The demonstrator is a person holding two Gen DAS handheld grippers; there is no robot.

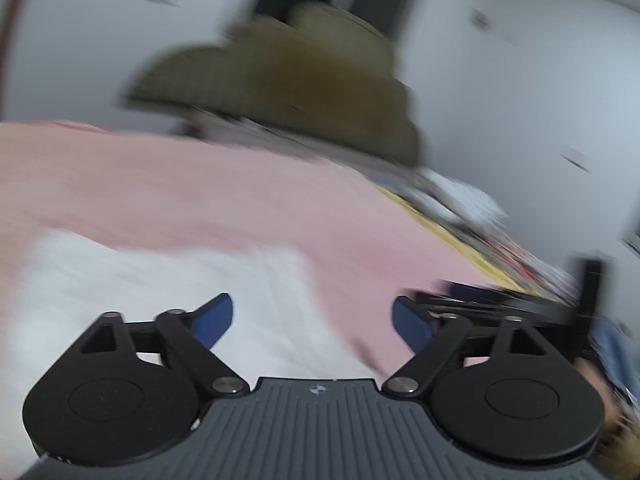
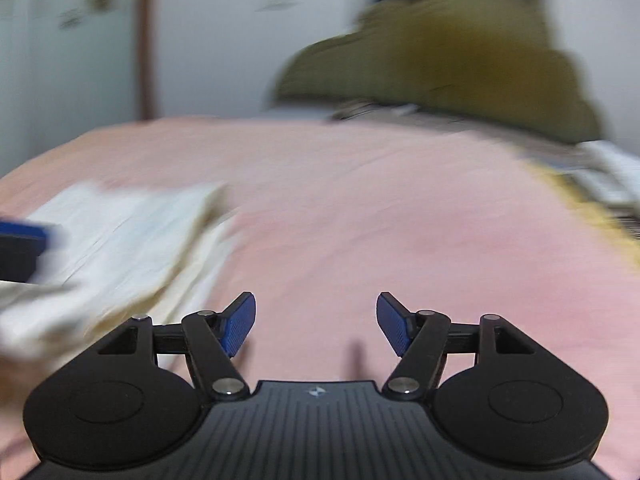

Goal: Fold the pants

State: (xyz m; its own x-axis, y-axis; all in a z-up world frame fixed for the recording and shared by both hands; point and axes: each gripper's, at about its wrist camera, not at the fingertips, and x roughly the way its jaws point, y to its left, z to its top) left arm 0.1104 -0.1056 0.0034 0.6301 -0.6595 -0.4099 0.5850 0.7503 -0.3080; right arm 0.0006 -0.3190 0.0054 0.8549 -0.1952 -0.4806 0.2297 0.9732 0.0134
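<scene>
Left wrist view: 1 left hand-held gripper, jaws spread wide, nothing between 2 blue pads. 1 pair of white pants lying on pink bed cover, directly under and ahead of left finger, reaching past the gap toward the right finger. Right hand-held gripper partly visible at right edge, just beyond the right finger, heavily blurred. 1 olive-brown heap far ahead on the bed, against white wall. 1 patterned strip with yellow edge ahead-right.

Right wrist view: 1 right hand-held gripper, jaws apart, released, only bare pink cover between 2 blue pads. Pants folded in layers, ahead-left of left finger, not between the jaws. Blue-tipped finger of left hand-held gripper at far left, over the pants; contact unclear through blur. Olive heap ahead-right, well apart.
</scene>
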